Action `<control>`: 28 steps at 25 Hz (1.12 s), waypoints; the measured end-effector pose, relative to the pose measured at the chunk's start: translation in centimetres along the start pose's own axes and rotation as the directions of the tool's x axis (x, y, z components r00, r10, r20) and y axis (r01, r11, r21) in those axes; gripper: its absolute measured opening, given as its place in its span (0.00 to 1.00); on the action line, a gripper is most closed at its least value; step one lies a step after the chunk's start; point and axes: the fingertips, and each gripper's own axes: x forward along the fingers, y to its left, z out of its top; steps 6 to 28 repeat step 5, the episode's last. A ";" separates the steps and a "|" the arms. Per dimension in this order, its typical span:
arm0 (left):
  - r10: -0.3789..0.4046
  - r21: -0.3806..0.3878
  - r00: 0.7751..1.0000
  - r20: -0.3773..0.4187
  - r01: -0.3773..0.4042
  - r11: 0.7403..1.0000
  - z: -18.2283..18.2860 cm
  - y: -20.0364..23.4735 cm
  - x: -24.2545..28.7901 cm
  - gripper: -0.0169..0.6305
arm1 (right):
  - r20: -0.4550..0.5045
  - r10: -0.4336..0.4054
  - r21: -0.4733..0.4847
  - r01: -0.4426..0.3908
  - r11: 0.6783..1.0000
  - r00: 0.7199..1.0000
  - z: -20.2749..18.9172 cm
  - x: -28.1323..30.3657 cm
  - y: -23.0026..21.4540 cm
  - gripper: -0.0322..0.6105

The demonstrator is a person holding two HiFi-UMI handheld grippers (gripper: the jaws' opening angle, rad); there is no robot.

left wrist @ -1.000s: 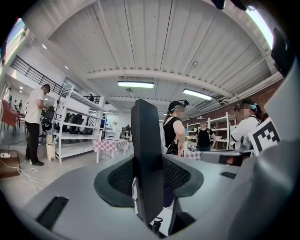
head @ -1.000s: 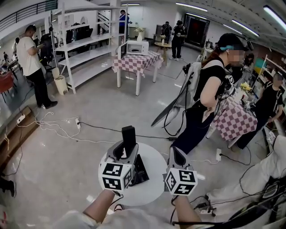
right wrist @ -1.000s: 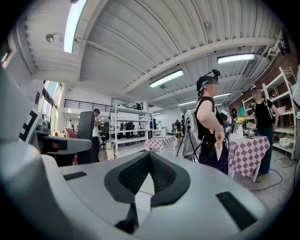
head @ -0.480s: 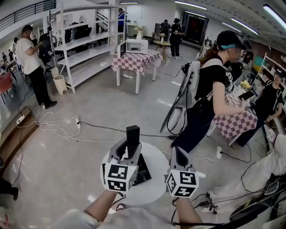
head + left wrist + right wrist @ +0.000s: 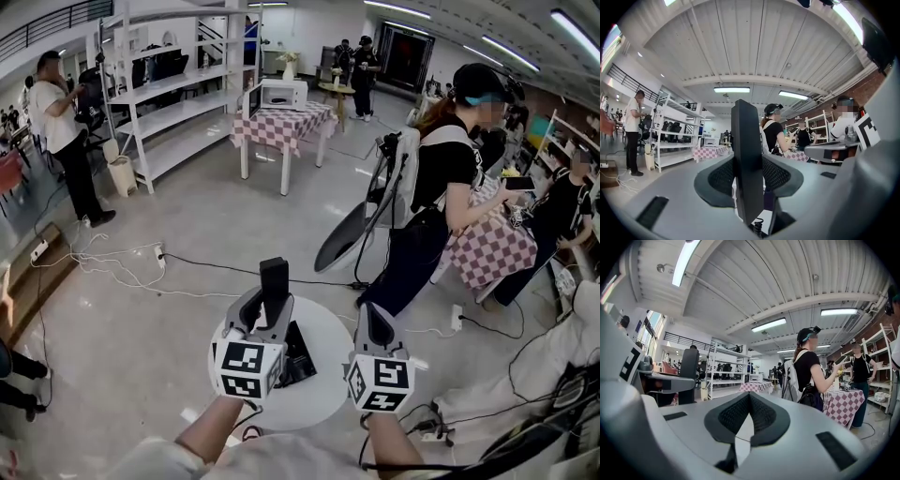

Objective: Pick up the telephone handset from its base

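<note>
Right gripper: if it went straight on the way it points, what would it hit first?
Nothing near. The right gripper points level into open space; first in line seems to be the far checked table. The person stands right of that line, probably clear.

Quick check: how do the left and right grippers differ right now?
The left gripper is clamped on the black handset, held upright; the right gripper holds nothing. Left jaws stand apart around it; right jaws are closed together. Both hover above the round white table.

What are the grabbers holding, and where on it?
The left gripper pinches the black slab-shaped telephone handset by its lower half, upper end sticking up. The right gripper is shut and empty.
</note>
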 end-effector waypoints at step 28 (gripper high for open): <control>0.008 -0.005 1.000 0.004 -0.008 1.000 0.1 0.8 0.0 0.32 | -0.001 0.013 -0.003 -0.013 1.000 1.000 0.3 0.4 0.6 0.09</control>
